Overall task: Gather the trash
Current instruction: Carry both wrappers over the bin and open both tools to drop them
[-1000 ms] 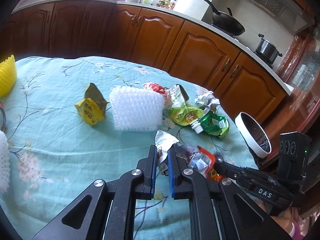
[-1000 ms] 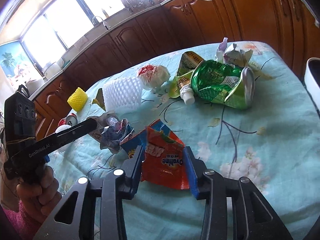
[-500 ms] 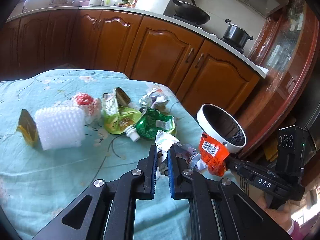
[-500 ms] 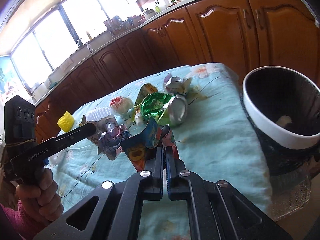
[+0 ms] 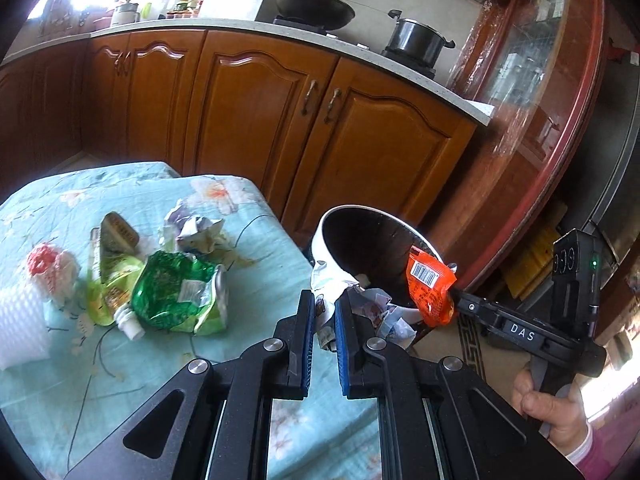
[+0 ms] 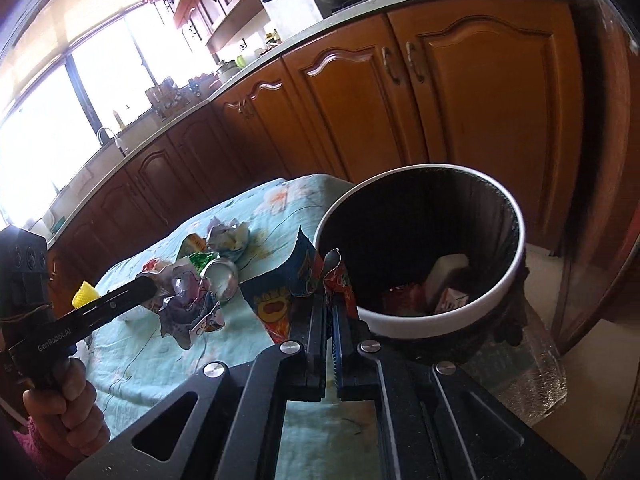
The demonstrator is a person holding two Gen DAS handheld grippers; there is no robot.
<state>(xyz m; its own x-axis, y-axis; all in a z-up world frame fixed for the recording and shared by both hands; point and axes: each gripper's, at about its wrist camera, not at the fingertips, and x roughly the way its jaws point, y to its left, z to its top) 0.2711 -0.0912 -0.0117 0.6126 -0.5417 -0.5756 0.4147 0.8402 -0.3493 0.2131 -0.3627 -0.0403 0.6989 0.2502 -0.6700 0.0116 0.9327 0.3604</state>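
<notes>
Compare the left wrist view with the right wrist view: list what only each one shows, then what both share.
Only the left wrist view shows the lidded pot on the stove and the barcode side of the orange wrapper.

Only the right wrist view shows the trash already lying in the bin, the yellow foam net and the bright window.

Both show the two shut grippers: the left gripper on crumpled paper, the right gripper on that wrapper, plus the green crushed can, wok and tablecloth.
</notes>
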